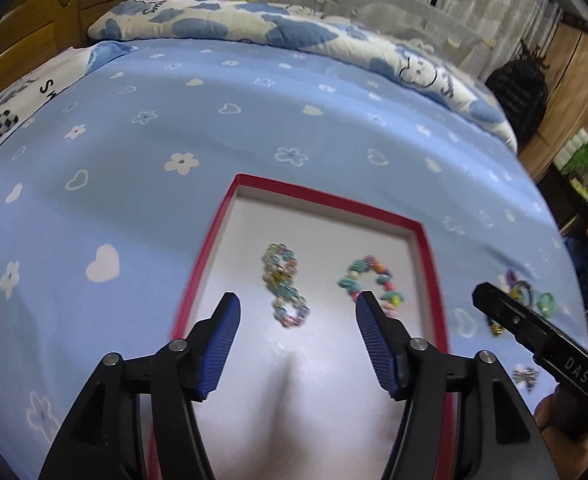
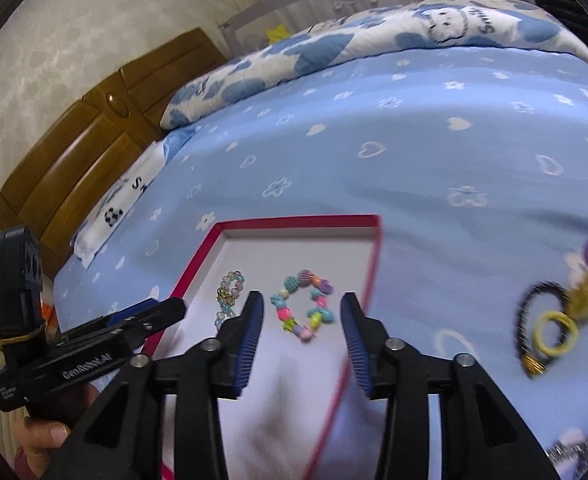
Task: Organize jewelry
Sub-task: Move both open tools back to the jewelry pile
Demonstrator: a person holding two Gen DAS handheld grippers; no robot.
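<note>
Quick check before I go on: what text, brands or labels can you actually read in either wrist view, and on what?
"GenRobot.AI": side of the left gripper body.
"DAS": side of the right gripper body.
"S", rest cut off: white pillowcase.
"Smi", rest cut off: cloud-print quilt.
Small white print low on the left gripper's body: too small to read.

Two bracelets (image 1: 287,285) side by side in box (image 1: 322,194); hair ties (image 2: 550,330) right, on bed (image 1: 142,200).

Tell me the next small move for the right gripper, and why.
Probably swing the right gripper toward the hair ties on the bedsheet. Its fingers are open and empty, two bead bracelets already lie in the red box, and the ties lie outside it.
</note>
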